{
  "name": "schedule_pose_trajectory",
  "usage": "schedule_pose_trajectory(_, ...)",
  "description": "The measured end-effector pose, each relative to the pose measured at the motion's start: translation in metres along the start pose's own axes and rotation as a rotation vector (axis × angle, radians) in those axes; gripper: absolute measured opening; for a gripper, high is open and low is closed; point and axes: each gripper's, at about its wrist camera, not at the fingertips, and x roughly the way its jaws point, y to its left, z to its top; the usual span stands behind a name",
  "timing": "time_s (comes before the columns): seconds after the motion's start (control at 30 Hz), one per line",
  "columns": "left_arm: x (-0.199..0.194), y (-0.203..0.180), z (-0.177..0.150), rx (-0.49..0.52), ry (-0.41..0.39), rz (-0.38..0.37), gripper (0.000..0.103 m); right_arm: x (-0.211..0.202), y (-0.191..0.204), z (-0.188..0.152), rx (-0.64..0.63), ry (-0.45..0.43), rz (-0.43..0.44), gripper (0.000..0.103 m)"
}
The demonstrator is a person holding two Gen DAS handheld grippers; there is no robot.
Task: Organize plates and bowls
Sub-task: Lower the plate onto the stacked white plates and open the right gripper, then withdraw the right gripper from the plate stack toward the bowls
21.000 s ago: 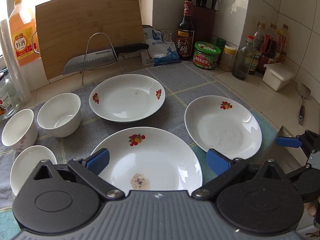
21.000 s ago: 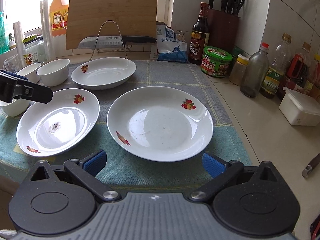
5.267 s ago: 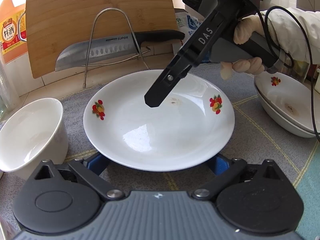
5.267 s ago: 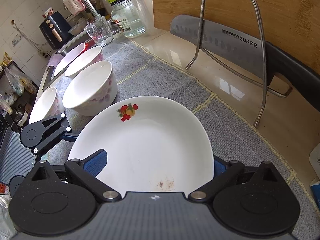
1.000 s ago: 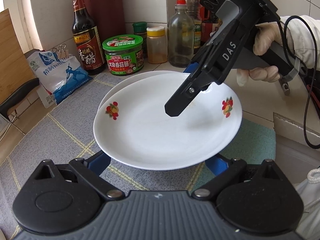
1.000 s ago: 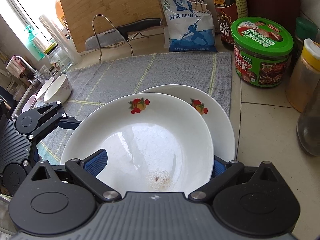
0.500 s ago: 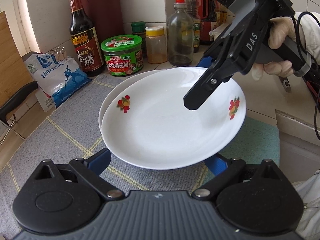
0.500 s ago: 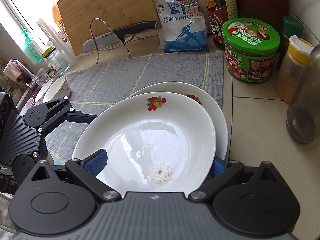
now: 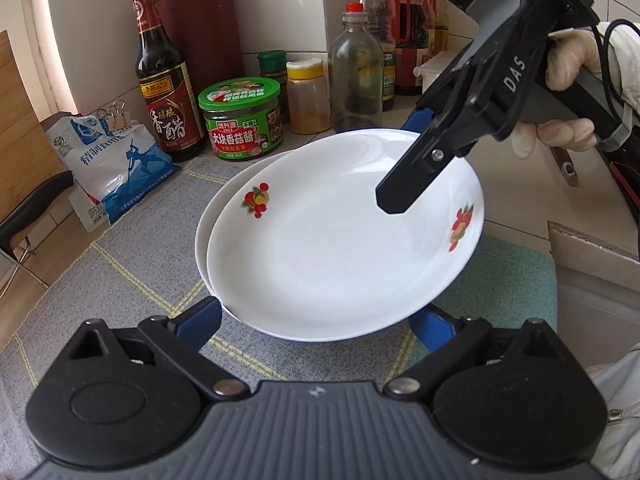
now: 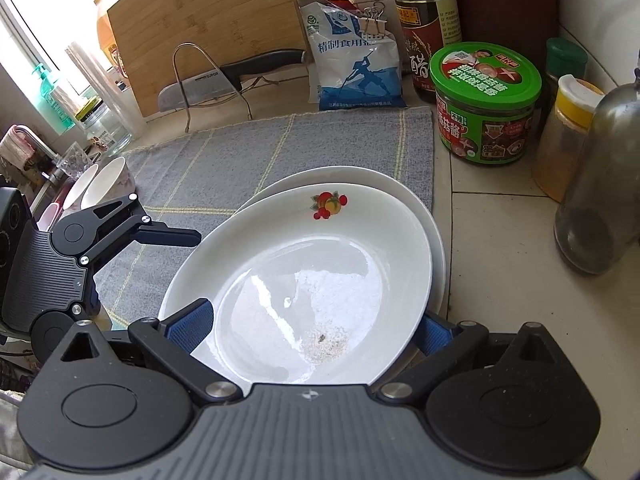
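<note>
A white plate with fruit motifs (image 9: 340, 248) (image 10: 320, 264) hangs between both grippers, just above and overlapping a stack of like plates (image 9: 212, 216) (image 10: 400, 192) at the mat's right end. My left gripper (image 9: 316, 320) is open, its blue pads under the plate's near rim. My right gripper (image 10: 312, 328) is open too and meets the opposite rim; in the left wrist view one of its black fingers (image 9: 400, 196) lies over the plate. White bowls (image 10: 108, 184) stand far left on the mat.
Just behind the stack stand a green-lidded jar (image 9: 240, 120), a vinegar bottle (image 9: 168, 80), spice bottles (image 9: 356, 72) and a salt bag (image 10: 356, 64). A knife on a wire stand (image 10: 224, 76) and a cutting board (image 10: 208, 20) are at the back. The grey mat (image 10: 280, 144) lies under the stack.
Both grippers have carried the plate to the right and lower. It now covers most of the stack beside the jars.
</note>
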Motion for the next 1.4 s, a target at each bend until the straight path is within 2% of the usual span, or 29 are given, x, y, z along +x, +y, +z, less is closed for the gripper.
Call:
schedule_pose_trajectory(0.5,-0.007,-0.002,-0.003,-0.009,-0.021,0.012,0.099,-0.006,0.005,-0.013,0.016,0.004,-0.075,0.103)
schedule_pose_trajectory(0.63,-0.011,-0.001,-0.004,-0.017,-0.033,0.023,0.099,-0.007,0.007,-0.018,0.016,-0.007,-0.08,0.103)
schedule_pose_trajectory(0.77,-0.019,-0.002,-0.005,-0.023,-0.045,0.045,0.1,-0.011,0.017,-0.021,-0.007,-0.031,-0.121,0.103)
schedule_pose_trajectory(0.93,-0.036,0.0,-0.01,-0.086,-0.071,0.085,0.101,-0.018,0.042,-0.024,-0.066,-0.123,-0.212,0.103)
schedule_pose_trajectory(1.1,-0.057,0.005,-0.017,-0.168,-0.092,0.17,0.101,-0.014,0.076,-0.031,-0.168,-0.226,-0.322,0.103)
schedule_pose_trajectory(1.17,-0.065,0.008,-0.022,-0.204,-0.097,0.208,0.102,-0.01,0.087,-0.032,-0.212,-0.246,-0.326,0.103)
schedule_pose_trajectory(1.4,-0.09,0.016,-0.043,-0.332,-0.085,0.32,0.102,0.01,0.115,-0.024,-0.33,-0.255,-0.264,0.103)
